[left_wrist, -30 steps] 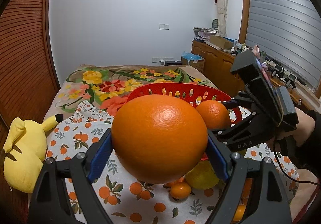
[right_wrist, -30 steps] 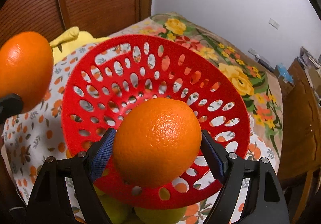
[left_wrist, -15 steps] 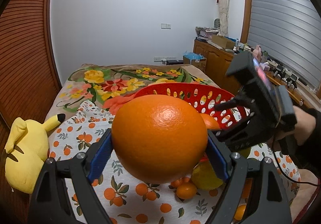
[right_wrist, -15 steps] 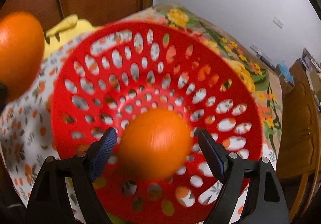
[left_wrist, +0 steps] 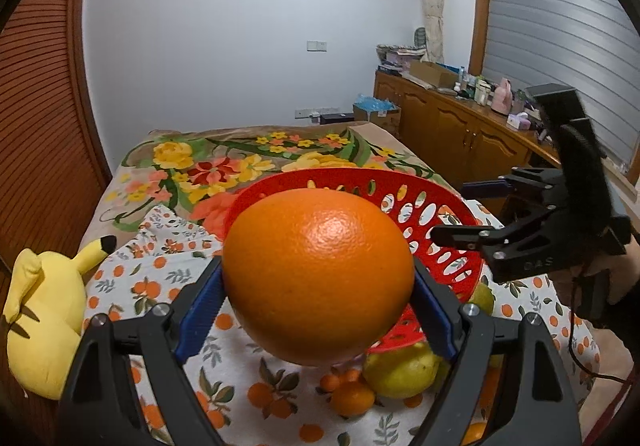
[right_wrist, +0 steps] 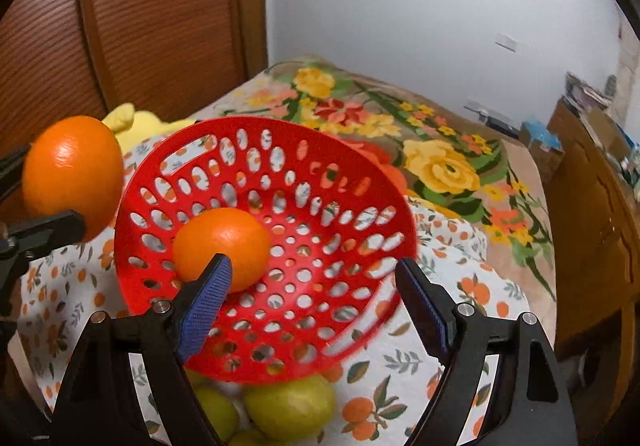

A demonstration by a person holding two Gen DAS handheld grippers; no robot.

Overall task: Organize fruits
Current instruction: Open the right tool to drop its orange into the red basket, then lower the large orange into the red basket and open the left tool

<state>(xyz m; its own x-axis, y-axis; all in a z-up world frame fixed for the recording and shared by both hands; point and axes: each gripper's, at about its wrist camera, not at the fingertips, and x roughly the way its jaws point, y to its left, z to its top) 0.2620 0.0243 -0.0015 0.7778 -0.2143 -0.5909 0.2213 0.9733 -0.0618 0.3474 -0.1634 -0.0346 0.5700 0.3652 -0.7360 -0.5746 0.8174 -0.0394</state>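
My left gripper [left_wrist: 318, 310] is shut on a large orange [left_wrist: 318, 278], held above the cloth just left of the red perforated basket [left_wrist: 440, 206]; this orange also shows in the right wrist view [right_wrist: 72, 174]. My right gripper [right_wrist: 312, 298] is open and empty above the basket's [right_wrist: 352, 246] near rim. A second orange [right_wrist: 222, 244] lies inside the basket on its left side. Yellow-green fruits [right_wrist: 290, 406] lie on the cloth below the basket's front, and one shows in the left wrist view [left_wrist: 400, 370] beside a small mandarin [left_wrist: 352, 398].
A yellow plush toy [left_wrist: 40, 310] lies at the left of the orange-print cloth [left_wrist: 160, 266]. A floral bedspread [left_wrist: 240, 162] lies behind. A wooden cabinet [left_wrist: 460, 126] stands along the right, a wooden slatted door [left_wrist: 40, 106] on the left.
My right gripper opened and let its orange drop into the basket, then drew back. The left gripper still holds its orange and has shifted little.
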